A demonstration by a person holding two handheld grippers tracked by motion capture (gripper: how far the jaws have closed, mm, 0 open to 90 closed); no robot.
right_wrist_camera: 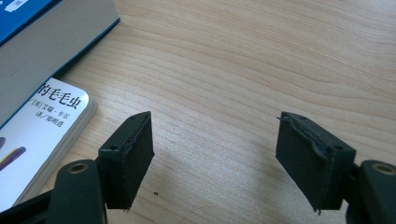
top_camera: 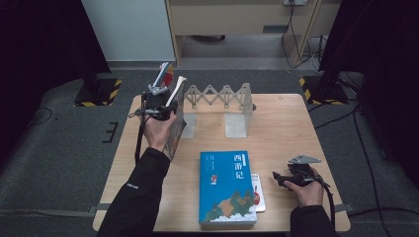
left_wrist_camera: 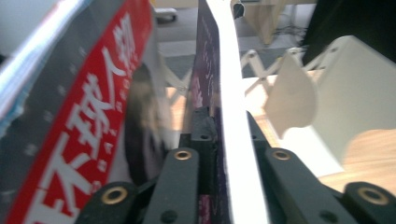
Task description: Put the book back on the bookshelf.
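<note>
My left gripper (top_camera: 162,101) (left_wrist_camera: 224,128) is shut on a thin book with a purple cover and a white edge (top_camera: 177,129) (left_wrist_camera: 231,88), held upright and tilted at the left end of the grey folding book rack (top_camera: 220,96). A second book with a red and grey cover (top_camera: 166,74) (left_wrist_camera: 93,107) leans just left of it. The rack's pale bookend (left_wrist_camera: 355,93) stands to the right of the held book. My right gripper (top_camera: 277,177) (right_wrist_camera: 215,154) hovers open low over bare wood, with nothing between its pads.
A large blue book (top_camera: 227,187) (right_wrist_camera: 46,42) lies flat near the front of the wooden table (top_camera: 281,128), on top of a small white book (top_camera: 257,192) (right_wrist_camera: 42,126) that pokes out to its right. Black stands and cables sit on the floor beyond.
</note>
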